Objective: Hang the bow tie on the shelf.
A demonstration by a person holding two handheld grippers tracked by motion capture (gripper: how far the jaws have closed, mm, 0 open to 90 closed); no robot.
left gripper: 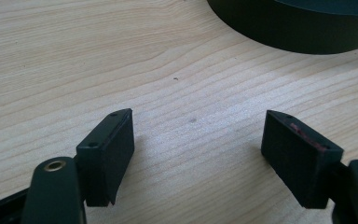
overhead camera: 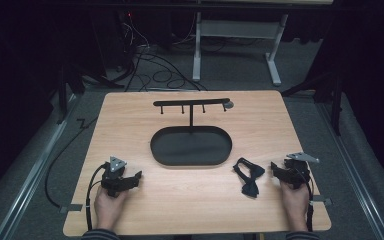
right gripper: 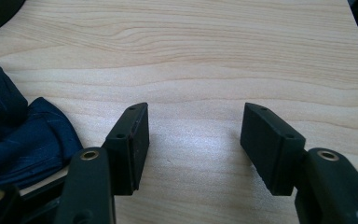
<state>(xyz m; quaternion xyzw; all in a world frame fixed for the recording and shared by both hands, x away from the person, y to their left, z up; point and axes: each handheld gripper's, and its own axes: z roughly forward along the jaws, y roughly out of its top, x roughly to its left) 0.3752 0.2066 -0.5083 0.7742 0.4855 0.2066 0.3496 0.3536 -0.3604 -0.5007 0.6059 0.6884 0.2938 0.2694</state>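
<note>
A dark blue bow tie (overhead camera: pixel 248 176) lies on the wooden table (overhead camera: pixel 190 200) near the front right, just left of my right gripper (overhead camera: pixel 275 172). In the right gripper view the bow tie (right gripper: pixel 23 140) sits beside the left jaw, and my right gripper (right gripper: pixel 195 123) is open over bare wood. My left gripper (overhead camera: pixel 136 177) rests at the front left, held by a hand. Seen in its own view, the left gripper (left gripper: pixel 198 126) is open with nothing between its jaws. A black stand (overhead camera: pixel 192 104) with a hook bar rises from an oval black tray (overhead camera: pixel 190 146) at the table's middle.
The tray's dark rim (left gripper: pixel 298 32) lies ahead of the left gripper. Cables (overhead camera: pixel 150 70) and a white desk frame (overhead camera: pixel 240 45) are on the floor beyond the table. Bare wood spans the front between the two hands.
</note>
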